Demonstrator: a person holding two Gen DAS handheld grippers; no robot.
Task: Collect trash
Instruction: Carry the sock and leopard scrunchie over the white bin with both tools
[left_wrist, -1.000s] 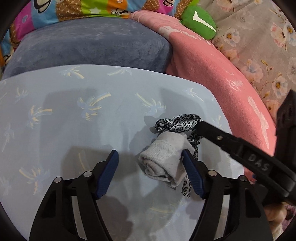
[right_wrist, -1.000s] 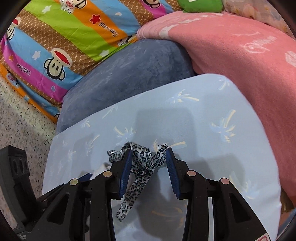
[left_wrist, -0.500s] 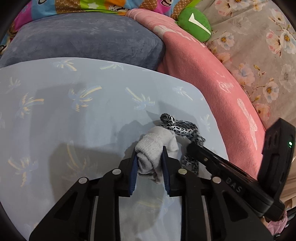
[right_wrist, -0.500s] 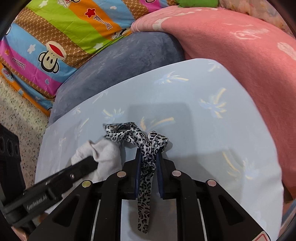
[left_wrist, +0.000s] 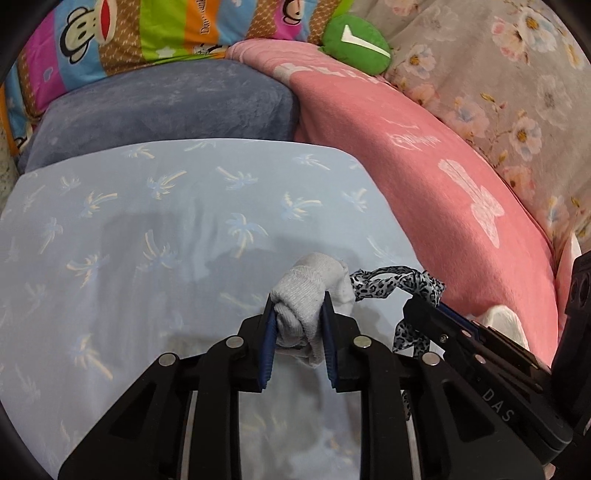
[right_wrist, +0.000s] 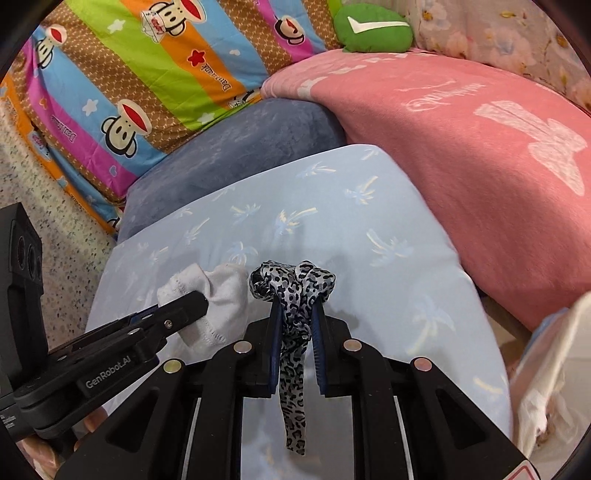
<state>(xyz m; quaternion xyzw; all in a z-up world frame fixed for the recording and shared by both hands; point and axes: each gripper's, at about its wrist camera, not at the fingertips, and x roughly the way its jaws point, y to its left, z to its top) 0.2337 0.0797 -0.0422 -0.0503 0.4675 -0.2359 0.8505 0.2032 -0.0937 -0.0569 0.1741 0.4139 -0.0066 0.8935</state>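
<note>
Bedding, largest first: pink blanket at right, striped monkey-print quilt at rear, grey-blue cushion behind, pale blue palm-print pillow in front as the work surface. Green plush at the far rear. At the right edge of the right view, something white and pale, possibly a bag; not clear enough to name.

Left gripper: jaws drawn together and clamped on the grey rolled sock. Sock apparently lifted just above the pillow, free end pointing forward.

Right gripper: jaws drawn together and clamped on the leopard ribbon. Knotted end bunched above the fingertips, loose tail hanging down between the jaws. Ribbon just beside the sock, possibly touching; contact not resolvable.

Progress, as judged: both items gripped, pickup step done or nearly done. No other loose trash visible on the pillow. Remaining: carry both items to a bin or bag and release. No confirmed bin in either view.
</note>
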